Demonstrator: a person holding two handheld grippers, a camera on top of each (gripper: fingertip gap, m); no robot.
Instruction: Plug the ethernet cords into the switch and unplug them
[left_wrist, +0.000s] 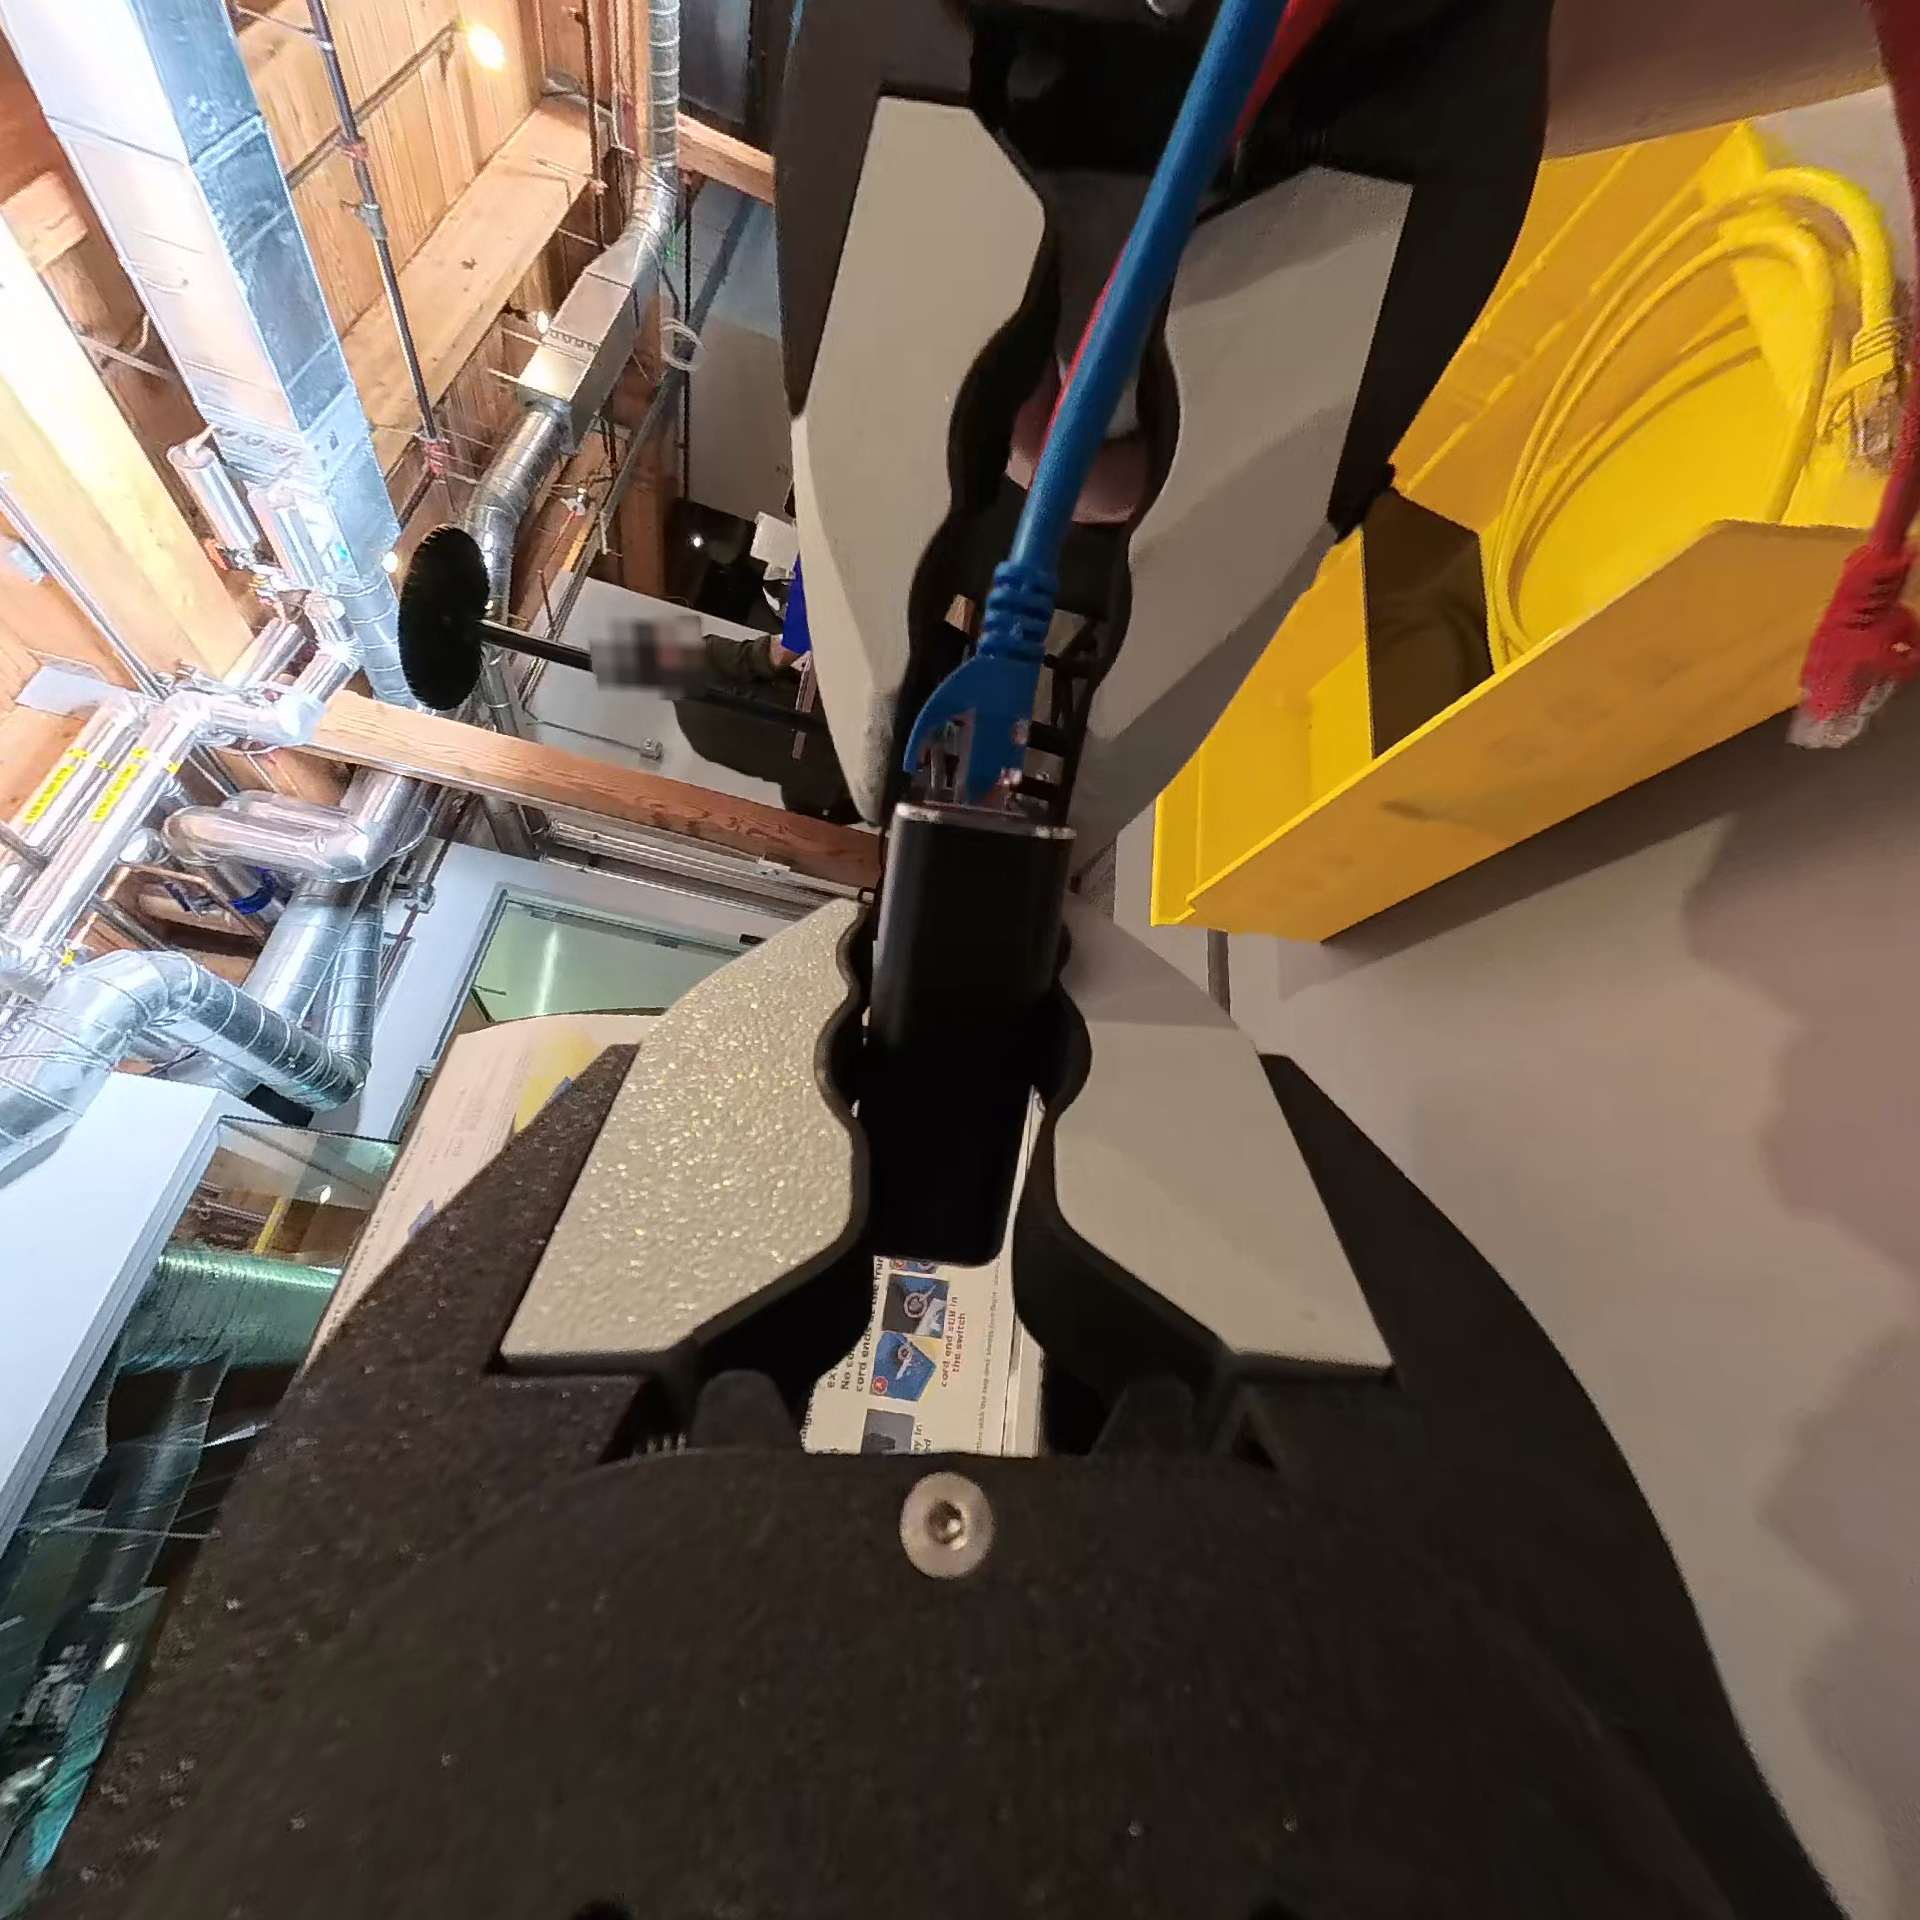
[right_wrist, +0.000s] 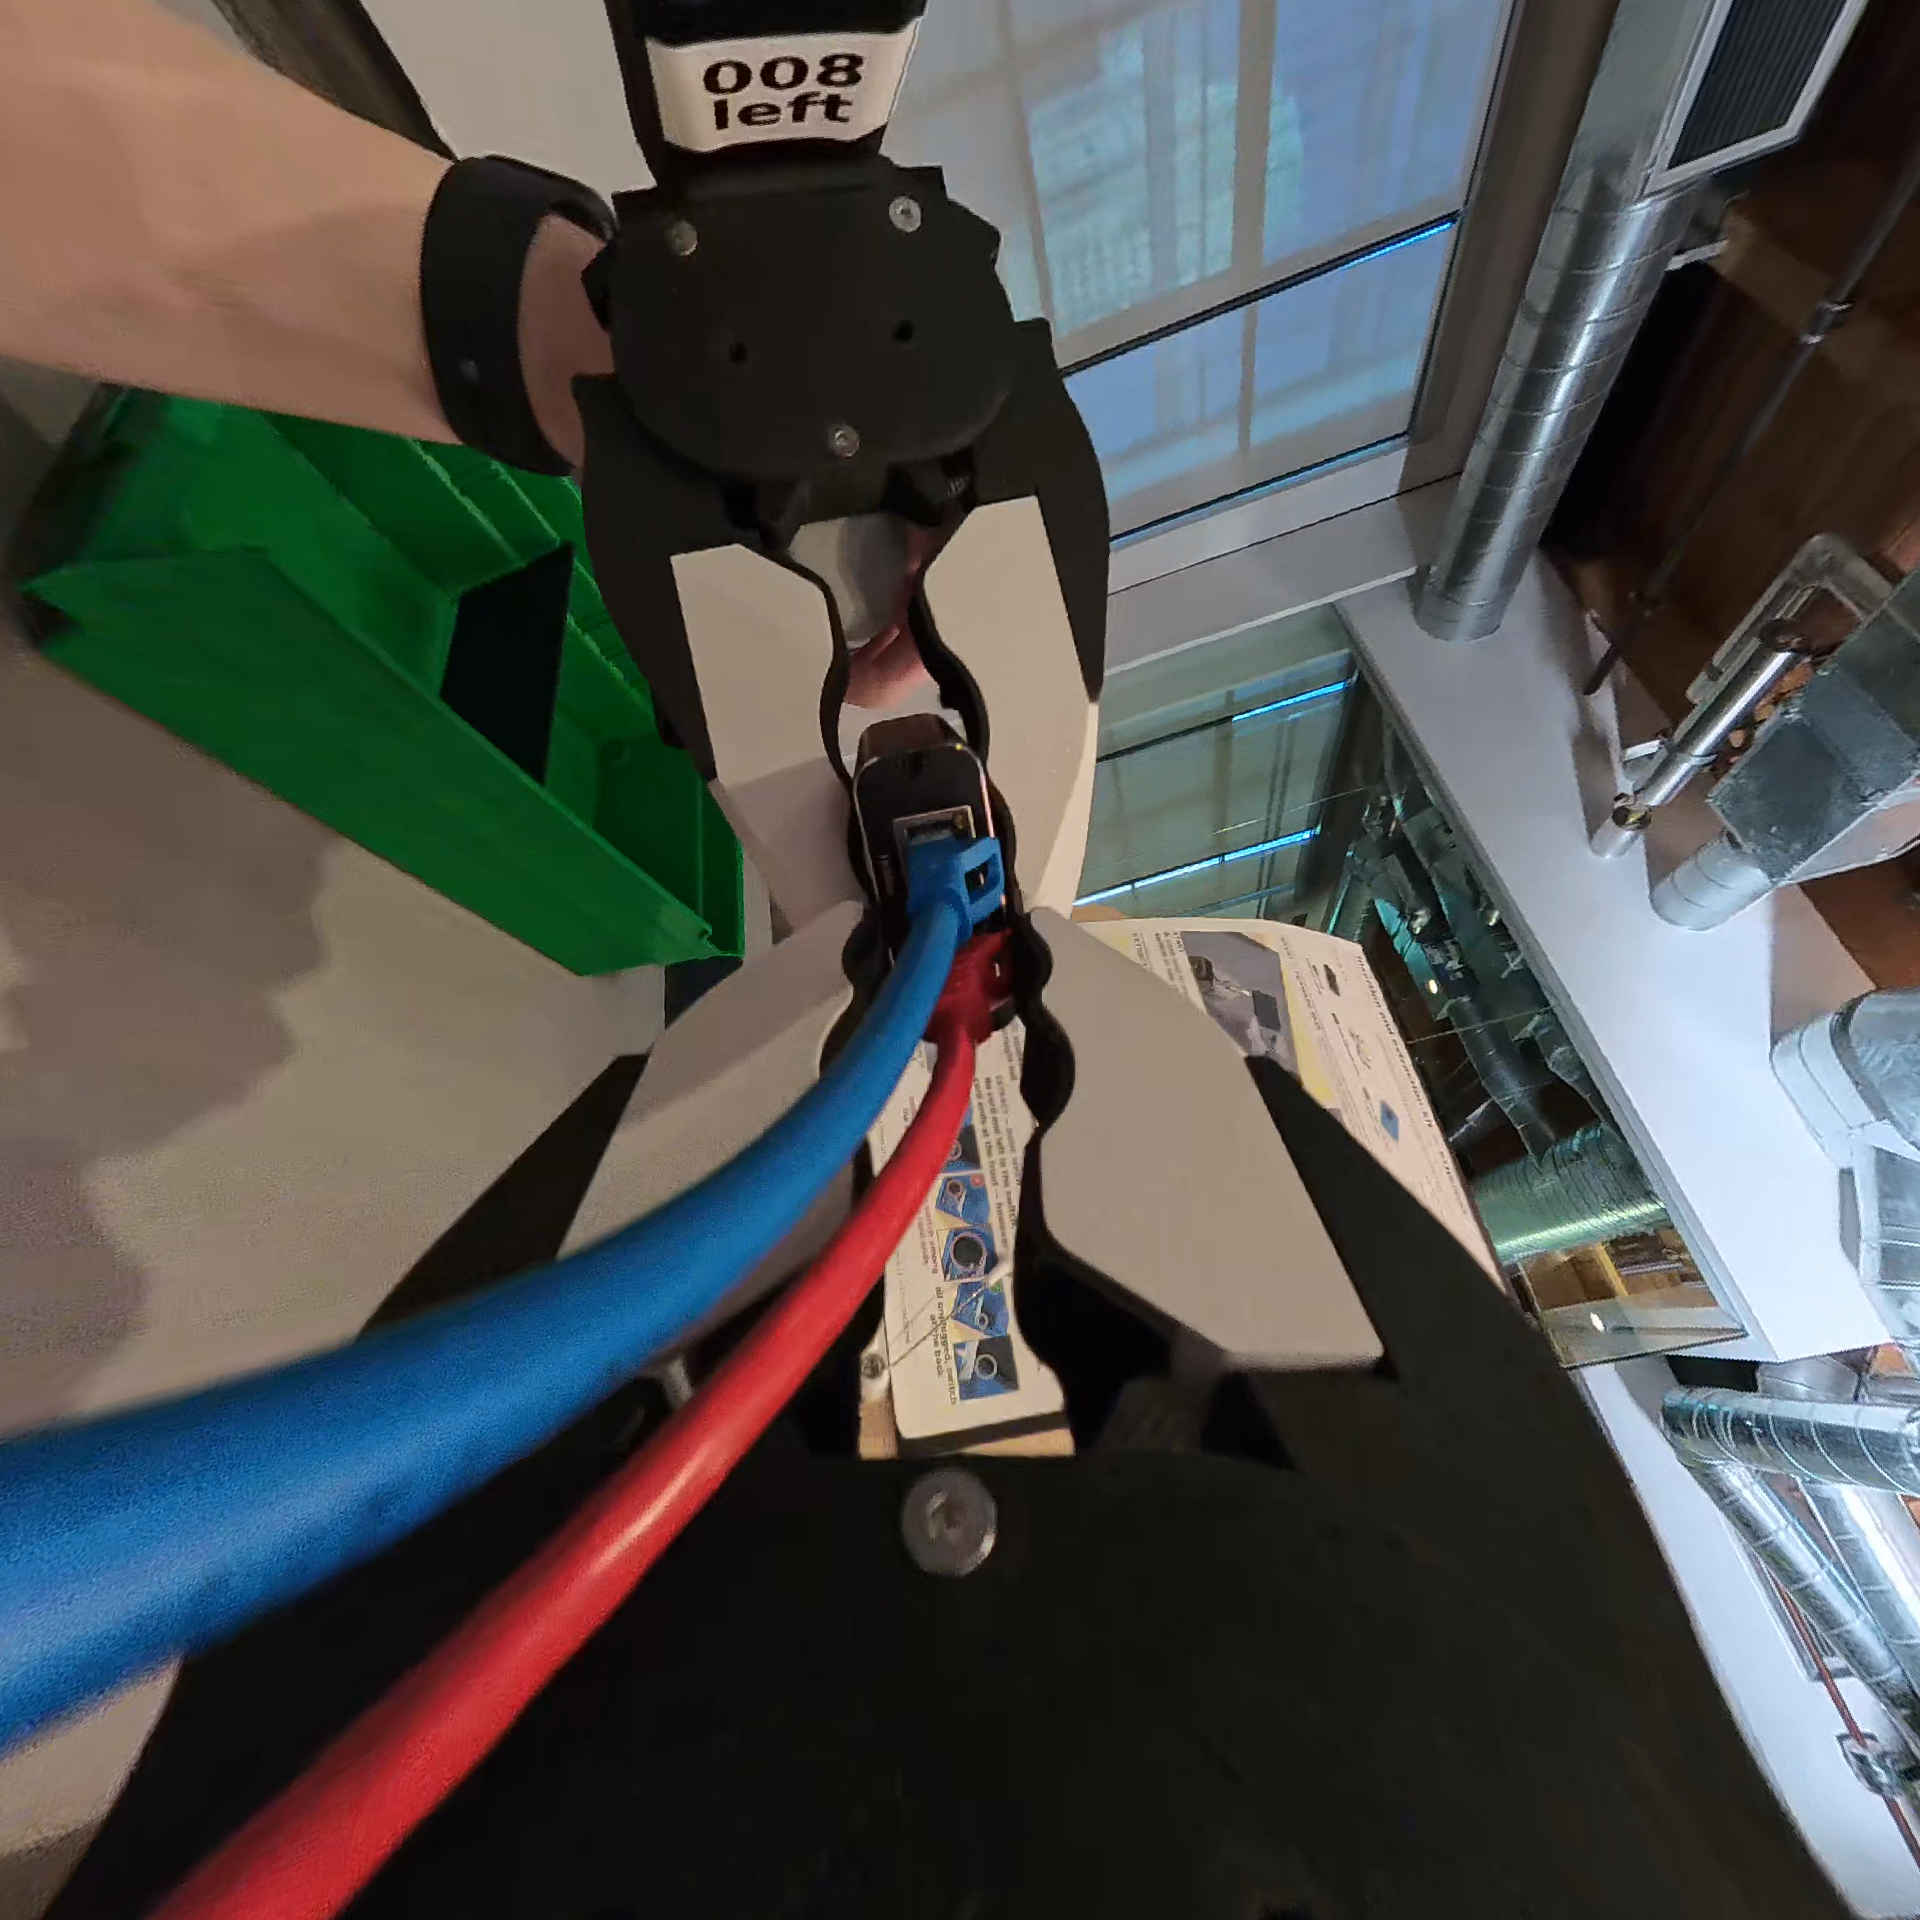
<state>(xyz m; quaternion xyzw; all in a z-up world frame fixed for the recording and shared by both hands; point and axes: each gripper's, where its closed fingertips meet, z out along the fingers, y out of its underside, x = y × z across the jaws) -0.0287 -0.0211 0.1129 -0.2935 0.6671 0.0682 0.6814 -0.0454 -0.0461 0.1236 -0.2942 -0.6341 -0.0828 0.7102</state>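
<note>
My left gripper (left_wrist: 956, 956) is shut on a small black switch (left_wrist: 956, 1039), held up off the table. The switch also shows in the right wrist view (right_wrist: 920, 774), in the left gripper that comes in from the top. A blue cord's plug (left_wrist: 1003, 644) (right_wrist: 951, 862) sits in a port of the switch. My right gripper (right_wrist: 951, 945) faces the switch with its fingertips closed around a red plug (right_wrist: 977, 971) right beside the blue one. The blue cord (right_wrist: 623, 1247) and red cord (right_wrist: 727, 1455) run back between its fingers. Whether the red plug is seated is hidden.
A yellow bin (left_wrist: 1455, 810) with coiled yellow cords (left_wrist: 1662, 364) lies on the grey table (left_wrist: 1558, 1247). A loose red plug (left_wrist: 1860, 644) hangs near it. A green bin (right_wrist: 364, 675) lies left. A printed sheet (right_wrist: 1299, 1039) lies below the grippers. A person's wrist (right_wrist: 208, 260) shows. The grippers are tip to tip, or close to it.
</note>
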